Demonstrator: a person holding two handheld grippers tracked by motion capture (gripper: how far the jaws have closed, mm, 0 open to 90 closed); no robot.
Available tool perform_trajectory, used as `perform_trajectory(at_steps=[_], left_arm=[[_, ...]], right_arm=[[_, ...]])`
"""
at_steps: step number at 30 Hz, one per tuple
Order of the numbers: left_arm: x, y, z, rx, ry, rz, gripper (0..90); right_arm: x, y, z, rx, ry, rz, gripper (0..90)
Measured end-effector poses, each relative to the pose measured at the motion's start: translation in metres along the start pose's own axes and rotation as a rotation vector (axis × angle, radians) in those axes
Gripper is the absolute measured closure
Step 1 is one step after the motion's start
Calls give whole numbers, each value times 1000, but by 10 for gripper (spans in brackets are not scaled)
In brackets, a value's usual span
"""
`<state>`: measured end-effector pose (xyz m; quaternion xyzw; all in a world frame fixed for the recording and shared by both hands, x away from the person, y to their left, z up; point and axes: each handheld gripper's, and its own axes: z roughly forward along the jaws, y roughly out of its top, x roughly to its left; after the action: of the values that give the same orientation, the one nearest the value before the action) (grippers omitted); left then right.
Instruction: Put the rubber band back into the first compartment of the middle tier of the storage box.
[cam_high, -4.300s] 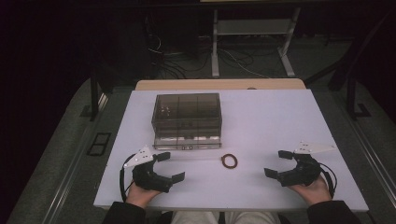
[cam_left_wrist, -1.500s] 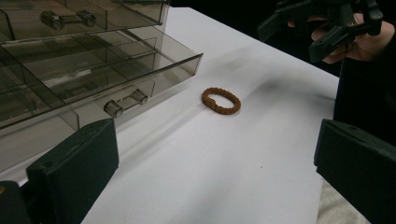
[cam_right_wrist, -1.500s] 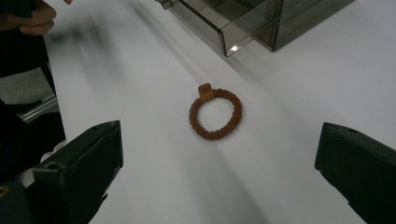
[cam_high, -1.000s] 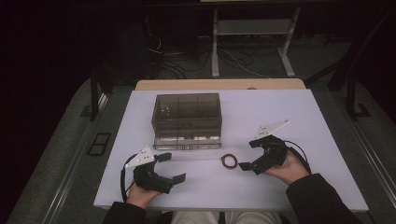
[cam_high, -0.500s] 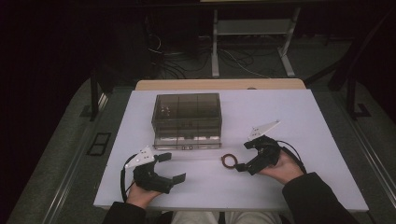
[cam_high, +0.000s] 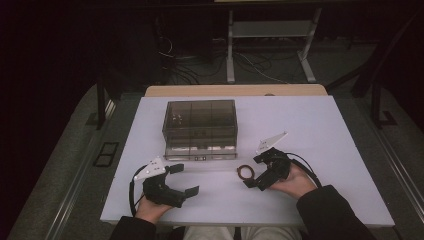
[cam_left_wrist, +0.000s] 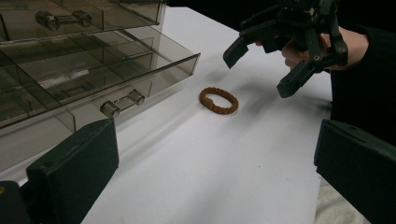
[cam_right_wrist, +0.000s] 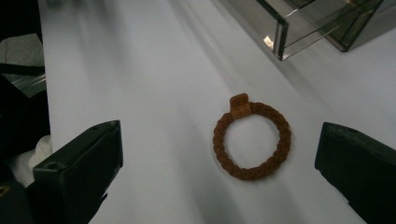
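Observation:
A brown braided bracelet with a small tag lies flat on the white table, just in front of a smoky clear drawer box. My right gripper hovers open right beside it, one jaw on either side; in the right gripper view the bracelet lies between the open jaws of the right gripper. My left gripper rests open near the front edge, nothing in it. From the left gripper view I see the bracelet, the right gripper above it and the box's bottom drawer pulled out.
The drawer box has several compartments and small bar handles. A wooden strip borders the table's far edge, with a metal stand and cables on the dark floor behind. Bare table stretches to the right of the box.
My right gripper has moved left from the table's right side up to the bracelet, jaws still open. The left gripper and the bracelet have stayed put.

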<state>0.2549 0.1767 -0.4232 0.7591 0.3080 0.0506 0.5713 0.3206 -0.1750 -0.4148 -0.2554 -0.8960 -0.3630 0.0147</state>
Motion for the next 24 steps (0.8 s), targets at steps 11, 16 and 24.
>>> perform_trajectory(at_steps=[11,16,24], left_arm=[[0,0,0,0,1,1,0],[0,0,0,0,-1,2,0],[0,0,0,2,-3,3,0]], right_arm=[[6,0,17,52,16,-19,4],[6,-1,22,67,20,-42,4],[9,-1,30,99,24,-69,4]])
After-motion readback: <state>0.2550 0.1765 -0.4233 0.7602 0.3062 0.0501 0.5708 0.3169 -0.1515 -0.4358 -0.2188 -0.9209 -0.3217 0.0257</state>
